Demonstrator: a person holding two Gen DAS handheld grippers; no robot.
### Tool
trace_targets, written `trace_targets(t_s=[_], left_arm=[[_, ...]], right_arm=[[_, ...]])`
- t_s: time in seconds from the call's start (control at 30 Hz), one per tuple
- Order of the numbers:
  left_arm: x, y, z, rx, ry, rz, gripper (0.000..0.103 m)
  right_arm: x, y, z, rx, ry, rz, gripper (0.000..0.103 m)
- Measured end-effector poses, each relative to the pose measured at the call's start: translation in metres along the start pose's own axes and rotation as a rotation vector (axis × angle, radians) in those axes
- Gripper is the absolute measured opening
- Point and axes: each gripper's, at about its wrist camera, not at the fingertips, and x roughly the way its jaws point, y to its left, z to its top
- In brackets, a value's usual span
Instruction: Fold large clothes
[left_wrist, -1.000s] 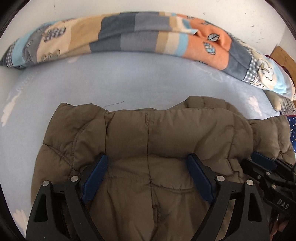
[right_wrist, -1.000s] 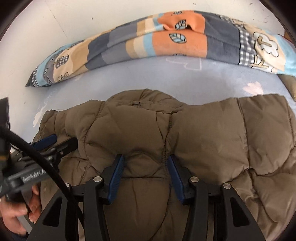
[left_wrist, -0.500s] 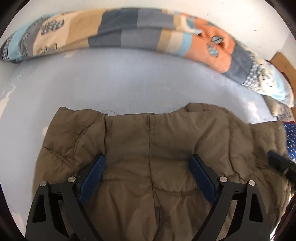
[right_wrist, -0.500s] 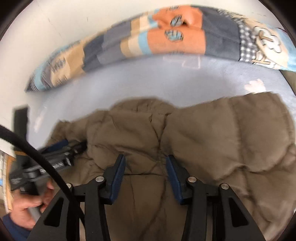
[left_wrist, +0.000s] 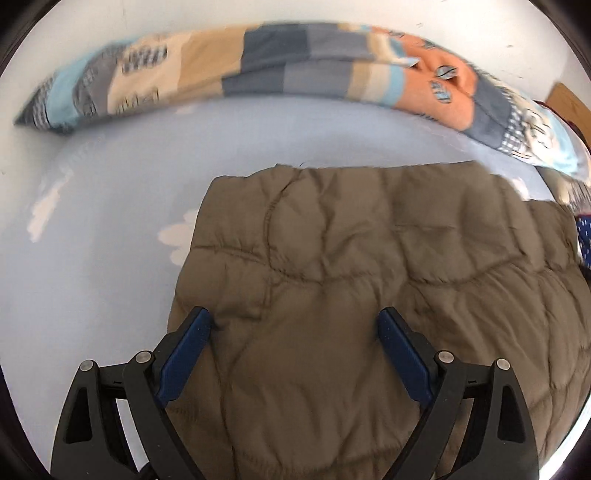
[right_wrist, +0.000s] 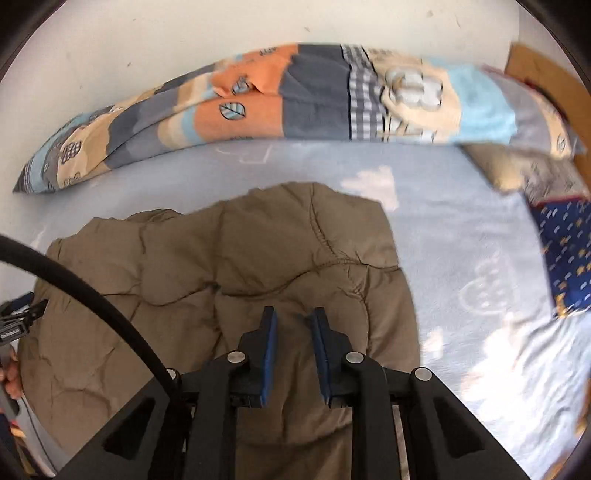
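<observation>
- The jacket (left_wrist: 332, 295), a large padded one in olive-brown, lies on the bed (left_wrist: 110, 221), on the light blue sheet, near the patchwork blanket (left_wrist: 258, 62) that is rolled along the wall.
- In both views the jacket looks like a compact block with a straight far edge, so I judge that one fold is already made and the step in hand is to settle this fold.
- The left gripper (left_wrist: 293, 328) is released: its jaws stand wide apart over the left part of the jacket, and I cannot tell if they touch the fabric.
- The right gripper (right_wrist: 293, 325) has its jaws close together with only a narrow gap. A ridge of fabric seems to sit between them, but I cannot tell if it is really pinched.
- The left gripper also shows at the left edge of the right wrist view.
- The next move calls, I think, for a new hold on one side edge with both grippers, then carrying it across evenly, because the thick filling can spring back.
</observation>
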Motion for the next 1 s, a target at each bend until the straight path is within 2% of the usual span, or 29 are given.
trace_targets(t_s=[0.1, 0.2, 0.33, 0.37, 0.43, 0.47, 0.53, 0.6, 0.67, 0.77, 0.9, 1.0], left_arm=[[0.015, 0.005, 0.008, -0.015, 0.020, 0.004, 0.094], [0.028, 0.014, 0.007, -0.051, 0.046, -0.037, 0.098], [0.036, 0.018, 0.006, -0.086, 0.058, -0.041, 0.101], [0.033, 0.018, 0.007, -0.093, 0.057, -0.036, 0.101], [0.011, 0.022, 0.006, -0.116, 0.030, -0.029, 0.091], [0.003, 0.023, 0.004, -0.116, 0.026, -0.033, 0.091], [-0.031, 0.026, -0.006, -0.111, -0.017, -0.060, 0.090], [-0.067, 0.026, -0.022, -0.092, -0.058, -0.070, 0.091], [-0.099, 0.022, -0.046, -0.074, -0.079, -0.092, 0.091], [-0.127, 0.012, -0.080, -0.061, -0.082, -0.113, 0.091], [-0.137, 0.006, -0.131, -0.068, -0.101, -0.061, 0.091], [-0.114, 0.010, -0.145, -0.127, -0.096, -0.025, 0.091]], right_arm=[[0.025, -0.009, 0.003, 0.046, 0.053, -0.002, 0.020], [0.053, -0.019, 0.000, 0.076, 0.121, 0.013, 0.020], [0.068, -0.032, -0.005, 0.130, 0.139, 0.063, 0.019], [0.068, -0.034, -0.005, 0.139, 0.140, 0.062, 0.019], [0.063, -0.032, -0.002, 0.138, 0.140, 0.037, 0.019], [0.050, -0.031, -0.002, 0.135, 0.120, 0.016, 0.019], [0.024, -0.029, -0.005, 0.132, 0.076, 0.034, 0.021], [-0.022, -0.025, -0.016, 0.114, 0.000, 0.052, 0.024], [-0.064, -0.021, -0.038, 0.090, -0.056, 0.042, 0.030], [-0.106, -0.018, -0.076, 0.094, -0.109, 0.071, 0.033], [-0.123, -0.029, -0.138, 0.174, -0.133, 0.084, 0.034], [-0.113, -0.031, -0.154, 0.223, -0.102, 0.100, 0.034]])
